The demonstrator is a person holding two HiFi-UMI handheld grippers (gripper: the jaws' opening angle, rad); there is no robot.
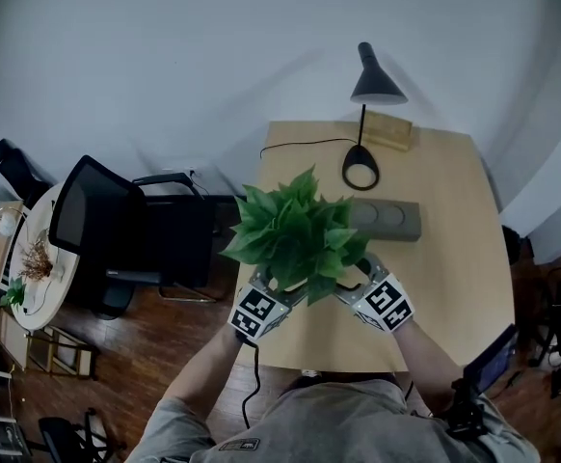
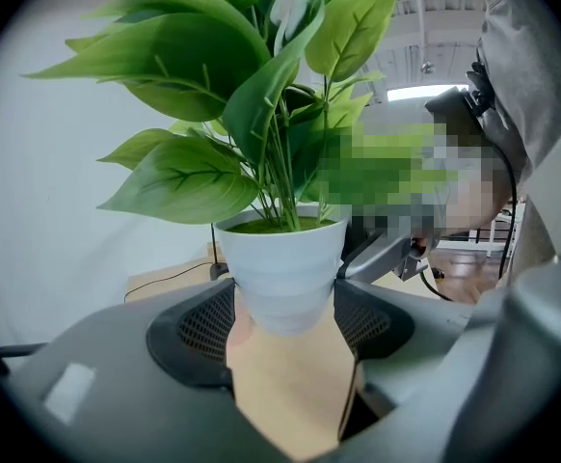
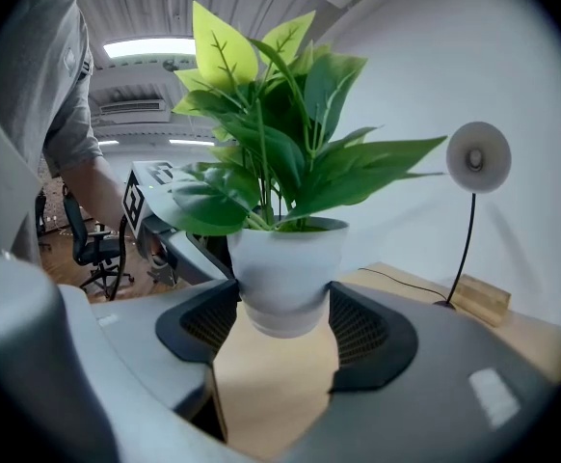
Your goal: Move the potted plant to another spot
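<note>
The potted plant (image 1: pixel 300 231), broad green leaves in a ribbed white pot (image 2: pixel 285 268), hangs over the near left part of the wooden table (image 1: pixel 454 258). My left gripper (image 1: pixel 279 295) comes at it from the left and my right gripper (image 1: pixel 356 284) from the right, their tips hidden under the leaves in the head view. In the left gripper view the black meshed pads (image 2: pixel 199 328) press on both sides of the pot. The right gripper view shows its pads (image 3: pixel 367 331) clamped on the same pot (image 3: pixel 285 276), whose base is off the tabletop.
A black desk lamp (image 1: pixel 369 90) stands at the table's far side beside a small wooden block (image 1: pixel 388 131). A grey block with round holes (image 1: pixel 388 220) lies just behind the plant. A black office chair (image 1: pixel 117 230) and a round side table (image 1: pixel 32 263) stand at the left.
</note>
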